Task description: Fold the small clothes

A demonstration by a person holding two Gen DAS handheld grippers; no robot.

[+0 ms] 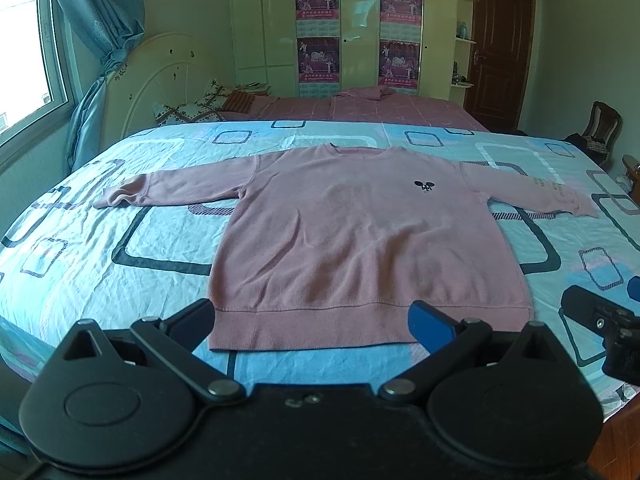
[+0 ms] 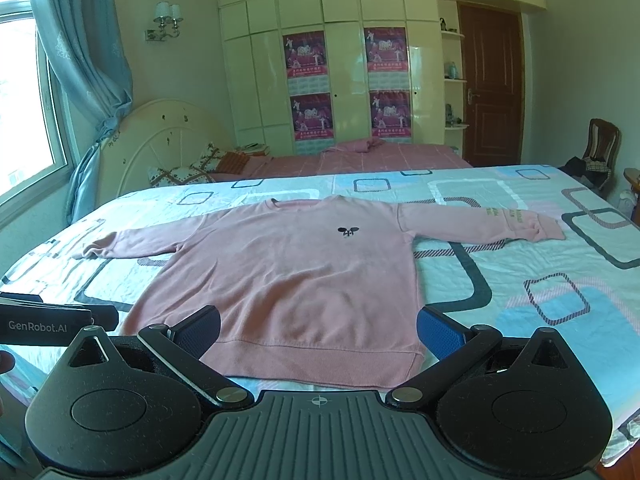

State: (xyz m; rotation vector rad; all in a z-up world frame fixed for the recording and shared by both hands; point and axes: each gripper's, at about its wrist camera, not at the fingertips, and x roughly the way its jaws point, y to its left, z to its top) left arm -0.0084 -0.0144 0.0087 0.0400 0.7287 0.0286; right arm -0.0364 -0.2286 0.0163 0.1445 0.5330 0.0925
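Observation:
A pink long-sleeved sweater (image 1: 360,232) lies flat and face up on the bed, sleeves spread to both sides, hem toward me. It has a small dark logo on the chest. It also shows in the right wrist view (image 2: 288,280). My left gripper (image 1: 312,320) is open and empty, hovering over the hem. My right gripper (image 2: 318,330) is open and empty, also over the hem. The right gripper's body shows at the right edge of the left wrist view (image 1: 608,328). The left gripper shows at the left edge of the right wrist view (image 2: 52,322).
The bed has a light blue sheet (image 1: 120,232) with rounded-square patterns. A second bed with a pink cover (image 1: 380,108) stands behind. A white wardrobe (image 2: 344,60) and a brown door (image 2: 490,88) are at the back. A chair (image 2: 600,148) stands at the right.

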